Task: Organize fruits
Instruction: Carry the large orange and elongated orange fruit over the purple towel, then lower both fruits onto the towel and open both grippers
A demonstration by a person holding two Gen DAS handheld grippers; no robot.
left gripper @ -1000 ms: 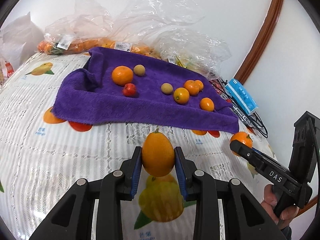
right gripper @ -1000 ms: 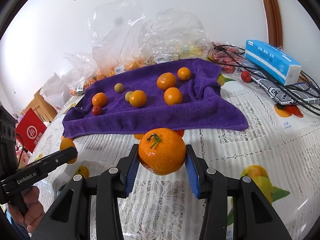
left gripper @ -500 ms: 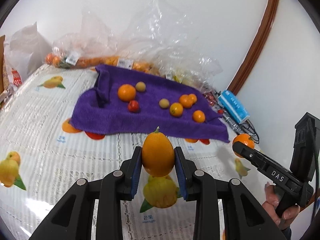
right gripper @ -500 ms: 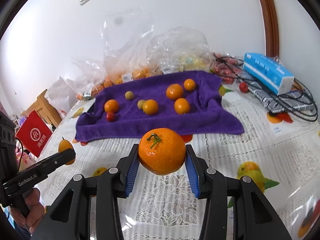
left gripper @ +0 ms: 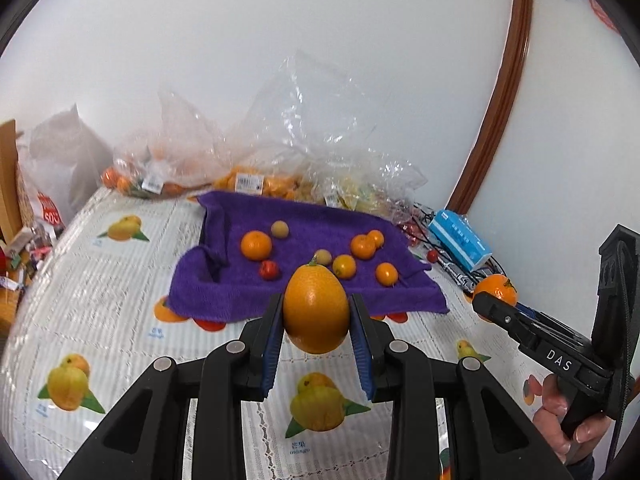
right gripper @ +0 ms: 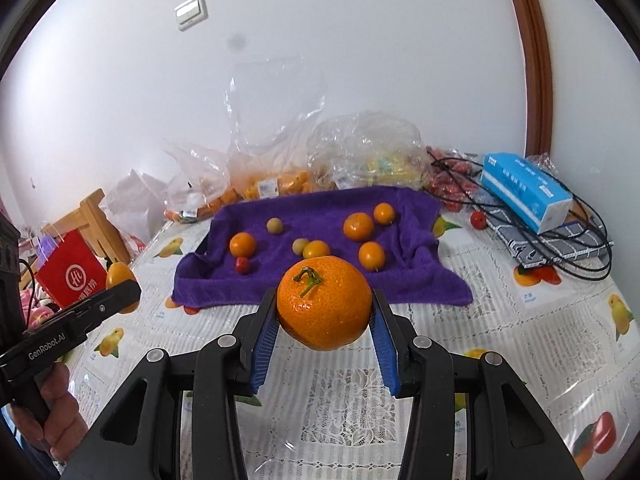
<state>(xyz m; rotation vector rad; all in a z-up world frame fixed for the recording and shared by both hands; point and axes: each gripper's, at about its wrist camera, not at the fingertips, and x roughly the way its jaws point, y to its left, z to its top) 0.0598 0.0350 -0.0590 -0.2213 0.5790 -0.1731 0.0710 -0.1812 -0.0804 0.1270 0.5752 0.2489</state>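
Fruit is clamped in both hand-held grippers above the table [left gripper: 120, 320], which wears a white cloth printed with mangoes. The left gripper [left gripper: 316, 318] has its blue pads pressed against the sides of an egg-shaped orange fruit [left gripper: 315, 309], stem end pointing away from the camera, so the fruit sits squarely between the fingertips and clear of the cloth below. The right gripper [right gripper: 325, 312] grips a round mandarin [right gripper: 325, 302] the same way, its green stem [right gripper: 307, 280] facing up. In the left wrist view the right gripper appears near the table's right edge with the mandarin at its tip; in the right wrist view the left gripper shows near the left edge with its fruit.

Beyond both grippers, toward the table's far edge, a purple towel [left gripper: 304, 220] lies spread, its left side rumpled. Loose on it rest several small oranges [left gripper: 256, 245], two pale greenish-brown fruits [left gripper: 280, 229] and one small red fruit [left gripper: 269, 269], all well apart from the held pieces. Clear plastic bags [left gripper: 304, 132] of fruit stand behind the towel against the wall. A blue tissue pack [right gripper: 524, 190] lies on a tangle of black cables [right gripper: 576, 248] near the far right corner.
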